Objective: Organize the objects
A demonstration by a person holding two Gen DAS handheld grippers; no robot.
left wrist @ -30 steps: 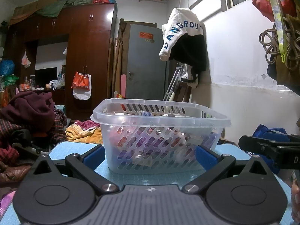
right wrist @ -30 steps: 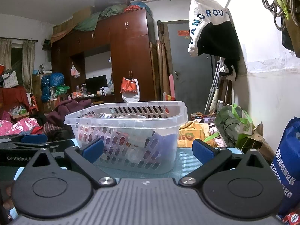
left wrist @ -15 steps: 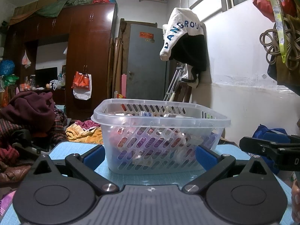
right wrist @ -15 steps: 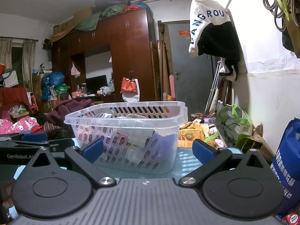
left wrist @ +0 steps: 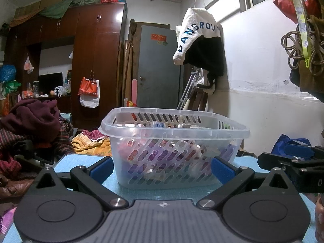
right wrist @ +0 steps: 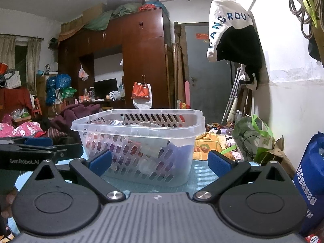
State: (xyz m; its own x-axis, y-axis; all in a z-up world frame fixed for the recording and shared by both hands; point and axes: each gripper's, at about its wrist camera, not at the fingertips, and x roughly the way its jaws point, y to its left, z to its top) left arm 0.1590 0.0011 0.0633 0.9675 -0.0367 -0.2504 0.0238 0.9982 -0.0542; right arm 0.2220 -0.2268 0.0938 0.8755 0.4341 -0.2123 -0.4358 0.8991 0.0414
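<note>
In the centre of both wrist views sits the clear slotted basket (left wrist: 174,147), standing on the blue counter (left wrist: 81,161) with a jumble of red, purple and pale packets showing through its walls. Compared with the views a second ago and half a second ago, nothing has shifted: the basket keeps its place in frame and neither gripper has advanced. That stillness suggests a pause, most likely at the very start or very end of the tidying, with nothing loose visible on the counter around the basket.

The left gripper (left wrist: 161,167) is held low and level, facing the basket's long side, fingers spread wide with nothing between them; the basket stands beyond the tips, not gripped. The right gripper (right wrist: 160,160) faces the basket from a neighbouring side, equally low and level, also wide and empty. Each gripper appears at the edge of the other's view, the pair side by side.
</note>
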